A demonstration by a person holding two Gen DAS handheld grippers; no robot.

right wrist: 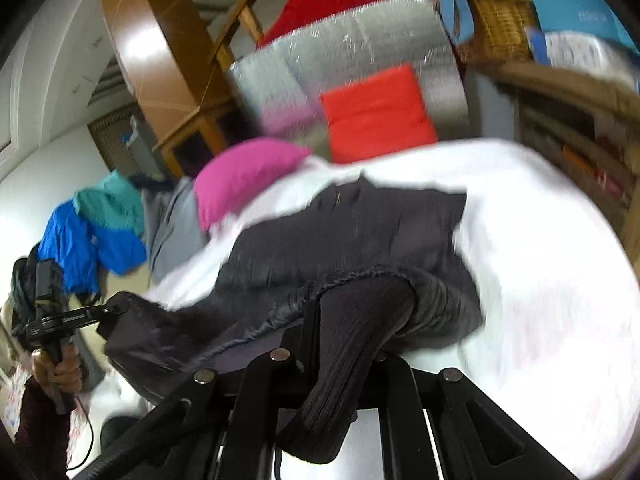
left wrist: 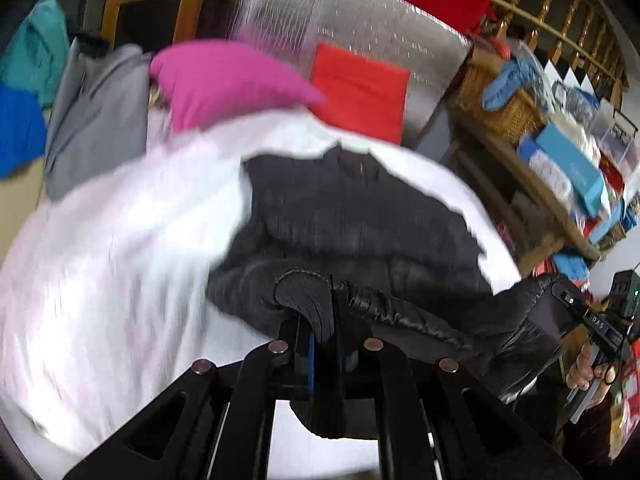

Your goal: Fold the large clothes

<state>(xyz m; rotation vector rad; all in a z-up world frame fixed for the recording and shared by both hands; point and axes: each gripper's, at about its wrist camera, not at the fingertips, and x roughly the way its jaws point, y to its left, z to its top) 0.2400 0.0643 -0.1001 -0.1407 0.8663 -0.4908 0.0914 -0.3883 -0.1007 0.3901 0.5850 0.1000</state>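
Jacket (left wrist: 360, 216), soft, puffy and likely slippery, is pinched at its ribbed hem by both fully closed grippers, left (left wrist: 324, 320) and right (right wrist: 340, 360).

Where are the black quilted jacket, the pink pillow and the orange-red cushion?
black quilted jacket (left wrist: 352, 208): left wrist view, its flat quilted back panel.
pink pillow (left wrist: 228, 76): left wrist view, middle of its face.
orange-red cushion (right wrist: 376, 114): right wrist view, centre of its front.

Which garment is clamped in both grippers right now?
The black padded jacket on the white bedding; the grey and blue garments lie untouched aside.
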